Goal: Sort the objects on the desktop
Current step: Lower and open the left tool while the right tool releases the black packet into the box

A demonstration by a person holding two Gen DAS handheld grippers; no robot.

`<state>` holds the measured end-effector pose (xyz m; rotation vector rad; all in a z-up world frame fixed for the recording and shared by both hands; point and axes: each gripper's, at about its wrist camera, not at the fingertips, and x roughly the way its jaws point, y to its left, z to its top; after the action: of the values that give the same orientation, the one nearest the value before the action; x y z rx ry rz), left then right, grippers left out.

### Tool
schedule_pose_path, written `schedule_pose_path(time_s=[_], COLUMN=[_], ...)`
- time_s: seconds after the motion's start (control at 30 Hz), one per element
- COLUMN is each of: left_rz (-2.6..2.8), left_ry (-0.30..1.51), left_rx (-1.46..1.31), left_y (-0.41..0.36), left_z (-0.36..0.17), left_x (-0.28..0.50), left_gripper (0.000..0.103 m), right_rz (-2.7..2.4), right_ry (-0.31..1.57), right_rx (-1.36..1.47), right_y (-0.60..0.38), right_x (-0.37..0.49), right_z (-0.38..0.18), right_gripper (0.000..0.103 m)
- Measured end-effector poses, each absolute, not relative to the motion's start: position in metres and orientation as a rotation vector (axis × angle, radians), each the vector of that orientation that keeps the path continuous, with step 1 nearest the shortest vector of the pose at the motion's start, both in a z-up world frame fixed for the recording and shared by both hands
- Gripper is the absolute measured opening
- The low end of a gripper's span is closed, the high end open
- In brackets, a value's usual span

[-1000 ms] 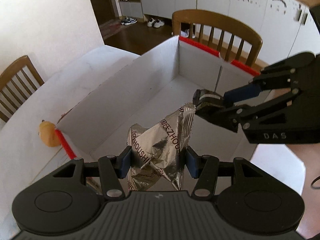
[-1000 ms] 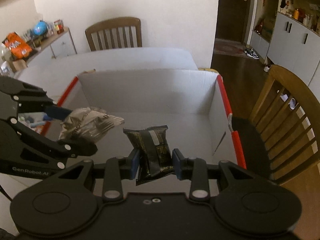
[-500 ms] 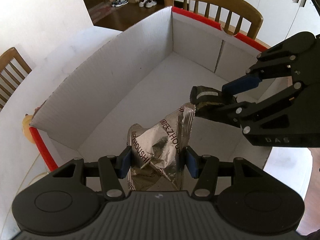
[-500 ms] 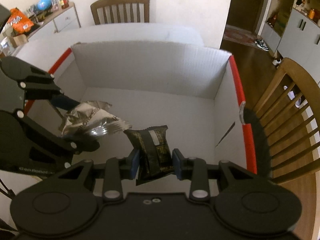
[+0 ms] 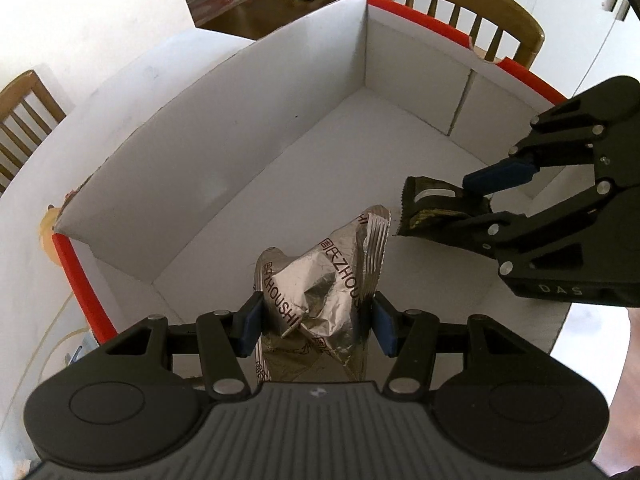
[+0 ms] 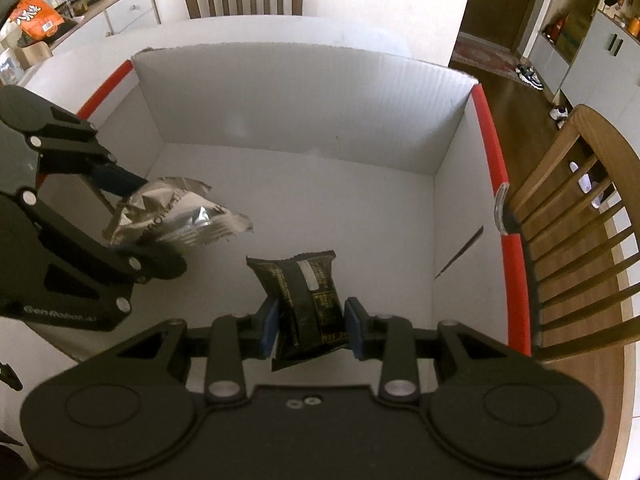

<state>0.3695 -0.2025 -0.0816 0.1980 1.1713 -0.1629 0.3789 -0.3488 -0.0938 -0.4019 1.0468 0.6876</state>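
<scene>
Both packets are over the open white box (image 6: 304, 120) but neither is in it yet. In the left wrist view the left gripper (image 5: 314, 322) pinches a crumpled silver packet (image 5: 320, 292) at lower centre of the frame, its blue pads pressed against the foil on either side. In the right wrist view the right gripper (image 6: 311, 328) is clamped on a small black packet (image 6: 304, 300), also at lower centre, which hangs clear of the box floor. Each gripper shows in the other's view: the right one enters from the right edge of the left view, the left one from the left edge of the right view.

The box floor looks bare in both views, so sorting seems to be at an early stage. What remains, by this reading, is to lower and release both packets. Whether more items wait on the table (image 6: 280, 28) cannot be told; only a yellowish thing (image 5: 48, 232) shows outside the box at the left edge of the left view.
</scene>
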Motion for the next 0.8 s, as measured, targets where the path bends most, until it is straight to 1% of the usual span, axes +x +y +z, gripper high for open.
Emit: schedule_pose_path(time_s=[0.43, 0.6, 0.67, 0.7, 0.73, 0.8], left_rz=[-0.182, -0.181, -0.182, -0.183, -0.183, -0.180], left_ry=[1.198, 1.192, 1.184, 1.178, 1.170, 1.156], left_rx=[0.163, 0.150, 0.143, 0.139, 0.136, 0.131], left_y=[-0.202, -0.201, -0.200, -0.200, -0.200, -0.198], left_z=[-0.089, -0.088, -0.086, -0.085, -0.083, -0.079], left_x=[0.374, 0.374, 0.373, 0.373, 0.372, 0.369], left_gripper=[0.058, 0.059, 0.062, 0.064, 0.066, 0.068], right_rz=[0.669, 0.663, 0.665, 0.664, 0.662, 0.662], right_ry=[1.067, 1.063, 1.056, 1.051, 1.047, 1.040], right_rx=[-0.412, -0.409, -0.404, -0.403, -0.400, -0.392], right_y=[-0.344, -0.345, -0.348, -0.349, -0.350, -0.350], right_x=[0.387, 0.387, 0.385, 0.384, 0.384, 0.383], right_z=[-0.098, -0.097, -0.095, -0.094, -0.093, -0.091], right_gripper=[0.035, 0.039, 0.044, 0.046, 0.050, 0.051])
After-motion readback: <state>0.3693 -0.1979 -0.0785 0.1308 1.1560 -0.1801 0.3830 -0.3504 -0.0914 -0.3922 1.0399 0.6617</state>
